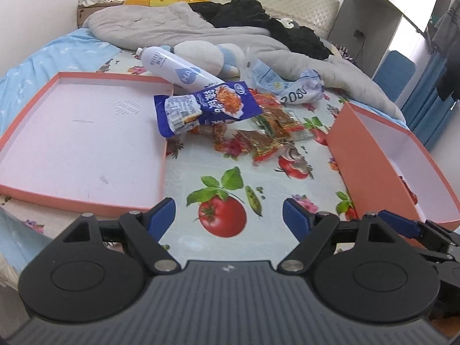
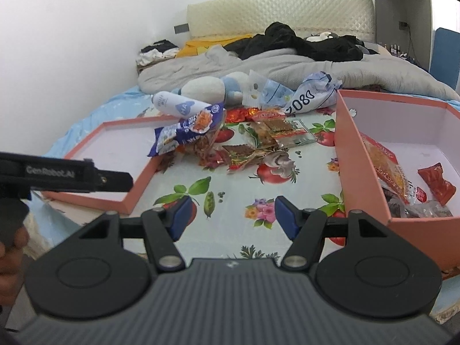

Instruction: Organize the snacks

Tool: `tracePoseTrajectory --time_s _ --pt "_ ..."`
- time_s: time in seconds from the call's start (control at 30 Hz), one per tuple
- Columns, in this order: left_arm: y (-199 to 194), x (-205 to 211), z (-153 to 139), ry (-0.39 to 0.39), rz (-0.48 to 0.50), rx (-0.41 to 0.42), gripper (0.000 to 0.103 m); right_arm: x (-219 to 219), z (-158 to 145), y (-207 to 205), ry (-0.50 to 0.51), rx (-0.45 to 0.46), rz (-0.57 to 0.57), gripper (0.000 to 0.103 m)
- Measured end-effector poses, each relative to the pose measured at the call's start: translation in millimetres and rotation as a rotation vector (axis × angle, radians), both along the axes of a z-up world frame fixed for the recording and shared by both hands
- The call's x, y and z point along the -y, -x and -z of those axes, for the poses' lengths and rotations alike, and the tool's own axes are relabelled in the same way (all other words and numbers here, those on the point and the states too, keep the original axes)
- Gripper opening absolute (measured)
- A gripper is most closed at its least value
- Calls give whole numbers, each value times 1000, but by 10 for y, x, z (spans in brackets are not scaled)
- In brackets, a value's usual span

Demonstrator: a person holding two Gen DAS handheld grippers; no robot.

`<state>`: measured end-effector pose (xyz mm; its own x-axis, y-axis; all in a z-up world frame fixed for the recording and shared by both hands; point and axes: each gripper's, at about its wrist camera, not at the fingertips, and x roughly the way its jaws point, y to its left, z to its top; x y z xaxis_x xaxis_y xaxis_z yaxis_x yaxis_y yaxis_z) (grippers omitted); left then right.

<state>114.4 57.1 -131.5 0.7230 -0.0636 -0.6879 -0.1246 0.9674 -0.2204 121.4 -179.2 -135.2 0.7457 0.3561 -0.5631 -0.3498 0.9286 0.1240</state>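
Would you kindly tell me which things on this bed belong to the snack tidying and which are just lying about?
For the job:
- blue foil snack bag
- small red and orange snack packets
- deep pink cardboard box, some snacks already inside
- shallow pink box lid

Lying about:
- white spray bottle
- white and blue plush toy
- grey quilt
- black clothes

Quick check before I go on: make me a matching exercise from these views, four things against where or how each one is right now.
Things:
1. blue snack bag
2. white bottle
3. box lid
4. left claw

Places or states:
A. lying on its side behind the blue bag
B. open, nothing between its pads
C. flat and empty, left of the snack pile
D. propped on the lid's far right corner

Pairs: 1-D, 2-A, 3-C, 4-B
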Motion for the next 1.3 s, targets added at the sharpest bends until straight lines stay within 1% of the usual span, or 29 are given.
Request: tracePoseTrajectory --time_s 0.13,0.3,0.4,0.47,0.57,0.63,0.7,0.8,0.9,1.0,1.07,1.13,1.2,1.27,1.3 --pt "-185 -91 60 -33 9 -18 85 -40 89 -158 7 -28 12 66" --pt "-525 -189 108 -120 35 -29 85 -71 216 -452 -18 -72 34 66" --pt "-744 -259 157 -158 43 -37 85 -104 311 -639 -35 -95 37 65" --pt "-902 -300 202 -184 51 -43 84 -136 377 -776 -44 -111 42 63" --pt "-1100 -322 246 -247 61 -39 84 -186 446 -997 -63 -128 48 58" --pt "-1234 -347 297 -260 77 -50 84 -213 479 -1146 -80 -141 53 53" --pt "-1340 -355 342 -288 93 -47 84 -240 521 -1300 -107 -148 59 52" --pt "-1499 -354 412 -329 117 -45 83 -238 615 -1538 -159 -187 89 45" --pt "-1640 -342 488 -368 137 -44 79 -252 700 -1707 -190 -217 96 43" --pt "-1728 -291 556 -417 149 -49 74 -333 762 -1830 -178 -236 75 42" --pt "-1782 -282 597 -438 151 -52 70 -350 777 -1881 -211 -245 70 42" --pt "-1829 -281 650 -462 147 -58 67 -416 790 -1923 -187 -248 73 42" --pt "-1859 -291 694 -469 145 -64 64 -474 813 -1960 -170 -254 77 42" --pt "-1885 -313 744 -463 136 -73 59 -507 846 -1998 -171 -269 85 36" --pt "-1893 -330 771 -460 124 -81 56 -529 868 -2015 -161 -274 92 31"
